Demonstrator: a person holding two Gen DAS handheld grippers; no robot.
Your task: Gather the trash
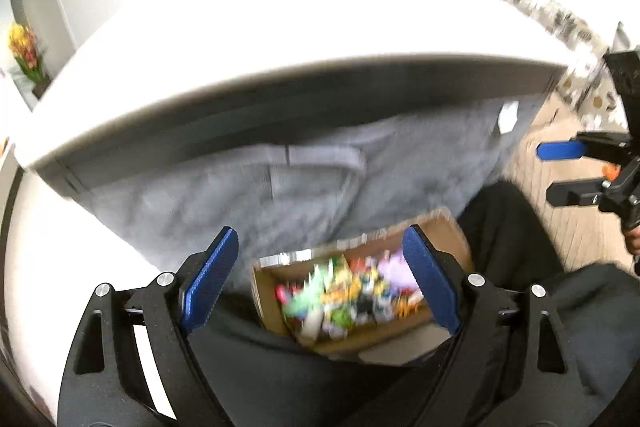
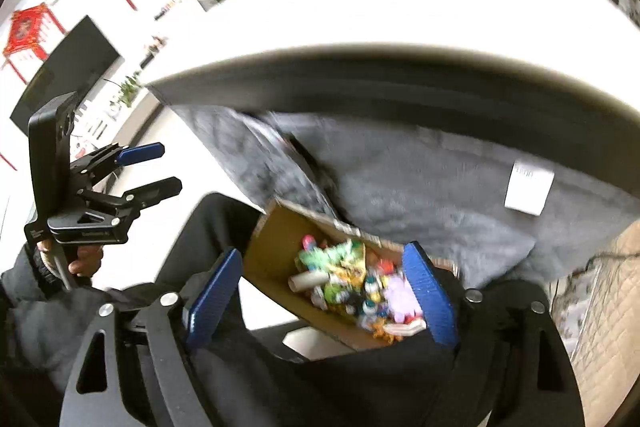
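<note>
Left wrist view looks down past the left tool (image 1: 320,277), whose blue pads (image 1: 210,281) stand wide apart with nothing pressed between them. Framed in that gap, toward 6 o'clock, sits a cardboard box (image 1: 266,301) holding a blurred heap of colourful trash (image 1: 348,293): small wrappers and bits in green, yellow, red and pale purple, too smeared to name singly. The box rests on dark clothing (image 1: 508,227) on the person's lap, its far edge against a grey fabric (image 1: 400,167) that hangs below the white surface (image 1: 280,23) filling the upper half. At 3 o'clock the right tool (image 1: 556,171) shows from the side, its fingers parted and bare.

Right wrist view gives the same box (image 2: 272,247) and trash (image 2: 352,279) between the right tool (image 2: 322,297) and its spread blue pads (image 2: 430,295), again gripping nothing. A white label (image 2: 529,187) is fixed to the grey fabric (image 2: 420,195) at 3 o'clock. At 9 o'clock a hand (image 2: 86,261) holds the left tool (image 2: 170,169), which also stands parted and empty. Motion blur softens both pictures.
</note>
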